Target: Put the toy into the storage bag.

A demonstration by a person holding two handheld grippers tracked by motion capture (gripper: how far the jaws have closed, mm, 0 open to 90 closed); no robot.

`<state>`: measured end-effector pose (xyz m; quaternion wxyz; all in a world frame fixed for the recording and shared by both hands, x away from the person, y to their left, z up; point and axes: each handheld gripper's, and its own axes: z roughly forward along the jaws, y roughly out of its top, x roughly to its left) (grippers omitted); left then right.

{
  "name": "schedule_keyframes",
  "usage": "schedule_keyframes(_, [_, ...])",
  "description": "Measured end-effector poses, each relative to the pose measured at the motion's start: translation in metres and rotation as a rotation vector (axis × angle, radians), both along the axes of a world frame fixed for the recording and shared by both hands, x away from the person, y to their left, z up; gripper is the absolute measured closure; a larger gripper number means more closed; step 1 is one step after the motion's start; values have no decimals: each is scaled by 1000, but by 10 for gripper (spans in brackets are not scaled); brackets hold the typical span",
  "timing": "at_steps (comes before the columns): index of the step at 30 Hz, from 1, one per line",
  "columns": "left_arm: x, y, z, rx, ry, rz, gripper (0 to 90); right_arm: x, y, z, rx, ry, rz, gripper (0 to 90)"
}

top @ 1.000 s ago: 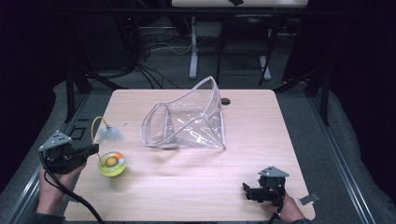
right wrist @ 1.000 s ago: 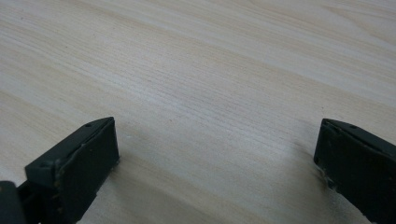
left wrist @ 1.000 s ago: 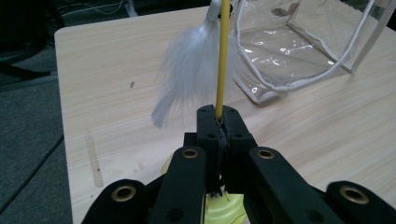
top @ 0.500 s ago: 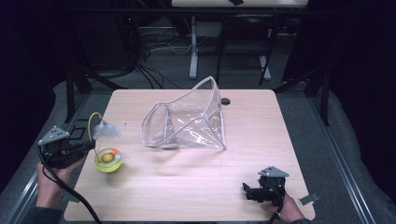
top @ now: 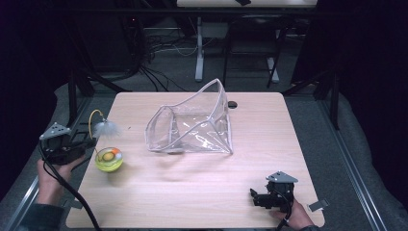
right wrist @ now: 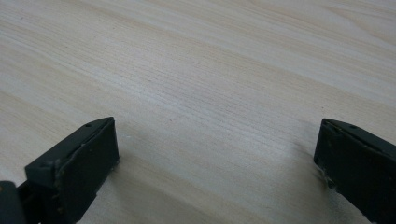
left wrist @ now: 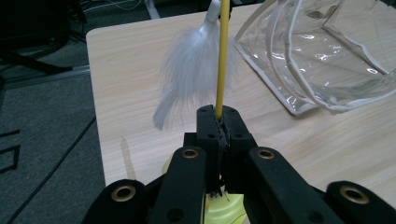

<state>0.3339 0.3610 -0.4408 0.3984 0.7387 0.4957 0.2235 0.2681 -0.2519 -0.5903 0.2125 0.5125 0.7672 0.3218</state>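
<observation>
a pale wooden worktop [top: 202, 192] carries a clear plastic pouch [top: 192, 127] with a white trim, lying on its side a little back of the middle, its open mouth turned toward the left edge. at the left edge, about halfway along it, a person's hand [top: 50, 175] holds the left claw [top: 89, 142], whose jaws are pressed together on a thin yellow wire [left wrist: 222, 56]. in the left gripper view the wire rises straight out from between the closed jaws, and a tuft of white feathers [left wrist: 191, 70] hangs at its far end, just beside the wire and above the wood. in the high view the wire arcs up and over and the feather tuft sits just inside the left edge, well apart from the pouch. just beside this claw, on the worktop near the left edge, is a small yellow-green ball [top: 108, 159] with a white and orange patch on top; whether the wire joins it is hard to tell, though a bit of yellow-green shows under the jaws in the left gripper view. near the front right corner the other hand [top: 293, 219] holds the right claw [top: 255, 197] low over the wood, its jaws set wide apart with bare wood between them.
</observation>
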Motion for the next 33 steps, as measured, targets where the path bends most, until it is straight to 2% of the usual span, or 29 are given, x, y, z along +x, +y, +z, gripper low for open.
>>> schedule_keyframes(8, [13,0,3,32,13,4,884,0,0,0,1,0,0,0])
schedule_keyframes(20, [37,6,7,33,53,-22,883,0,0,0,0,-1,0,0])
schedule_keyframes(33, [55,8,19,96,85,-46,883,0,0,0,1,-1,-1,0])
